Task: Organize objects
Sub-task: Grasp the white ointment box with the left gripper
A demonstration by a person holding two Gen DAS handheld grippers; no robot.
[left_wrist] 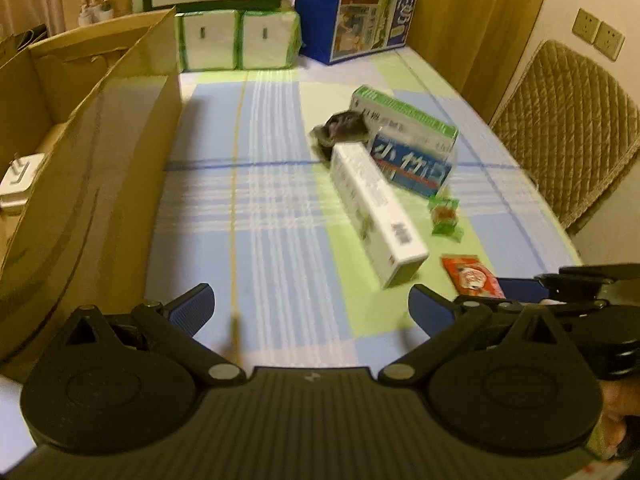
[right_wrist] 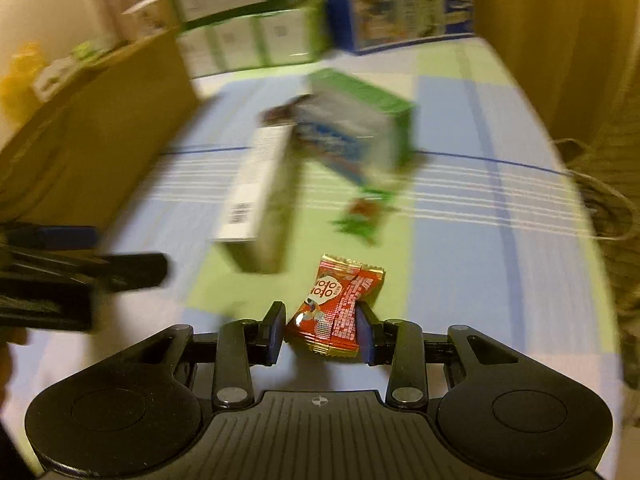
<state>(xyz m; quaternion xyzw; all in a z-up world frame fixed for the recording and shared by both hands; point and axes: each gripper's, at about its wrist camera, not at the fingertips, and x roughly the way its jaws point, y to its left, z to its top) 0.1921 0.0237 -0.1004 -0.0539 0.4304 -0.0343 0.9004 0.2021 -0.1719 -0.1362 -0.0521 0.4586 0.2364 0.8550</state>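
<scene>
The right gripper (right_wrist: 322, 330) is pinching a red snack packet (right_wrist: 338, 308) between its fingers (right_wrist: 276, 330), just over the checked counter (right_wrist: 480, 240). Ahead of those fingers, a long white box (right_wrist: 256, 196) and a small green sweet (right_wrist: 362, 216) are lying blurred. The left gripper (left_wrist: 311, 308) is hovering with fingers (left_wrist: 192, 306) spread wide, holding nothing; a cardboard box (left_wrist: 100, 168) is standing to their left.

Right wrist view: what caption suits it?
Right gripper pinching a red snack packet above the checked tablecloth.
</scene>
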